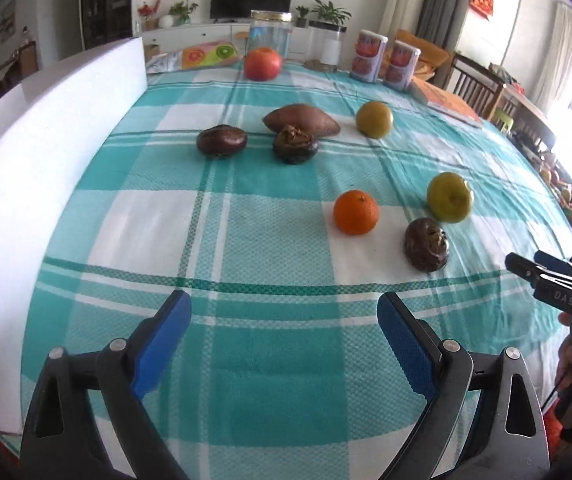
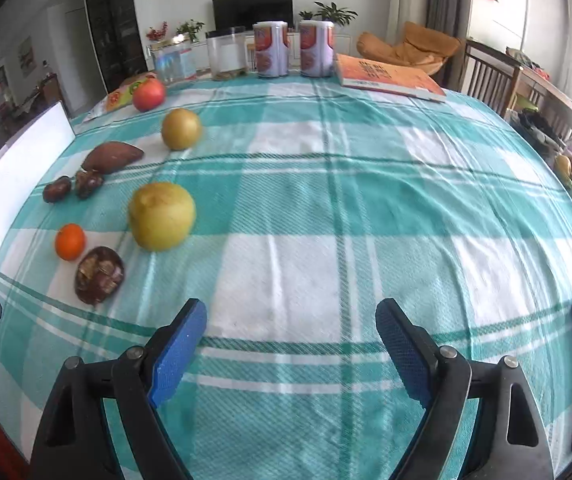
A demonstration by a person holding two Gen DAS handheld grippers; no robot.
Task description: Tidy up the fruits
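Observation:
Fruits lie loose on a teal checked tablecloth (image 1: 270,380). In the left wrist view there is an orange (image 1: 355,212), a yellow-green pear (image 1: 449,197), a second pear (image 1: 374,119), a red tomato (image 1: 262,63), a sweet potato (image 1: 301,119) and three dark wrinkled fruits (image 1: 426,244) (image 1: 295,145) (image 1: 221,141). My left gripper (image 1: 284,312) is open and empty, short of them. My right gripper (image 2: 291,320) is open and empty; the near pear (image 2: 162,216), orange (image 2: 70,241) and a dark fruit (image 2: 99,274) lie to its left. The right gripper also shows at the right edge of the left wrist view (image 1: 526,264).
A white box (image 1: 46,152) stands along the left side of the table. At the back stand clear jars (image 1: 271,36), two printed cans (image 1: 369,56), a fruit-print packet (image 1: 206,54) and an orange book (image 2: 386,76). Chairs (image 2: 490,76) stand at the right.

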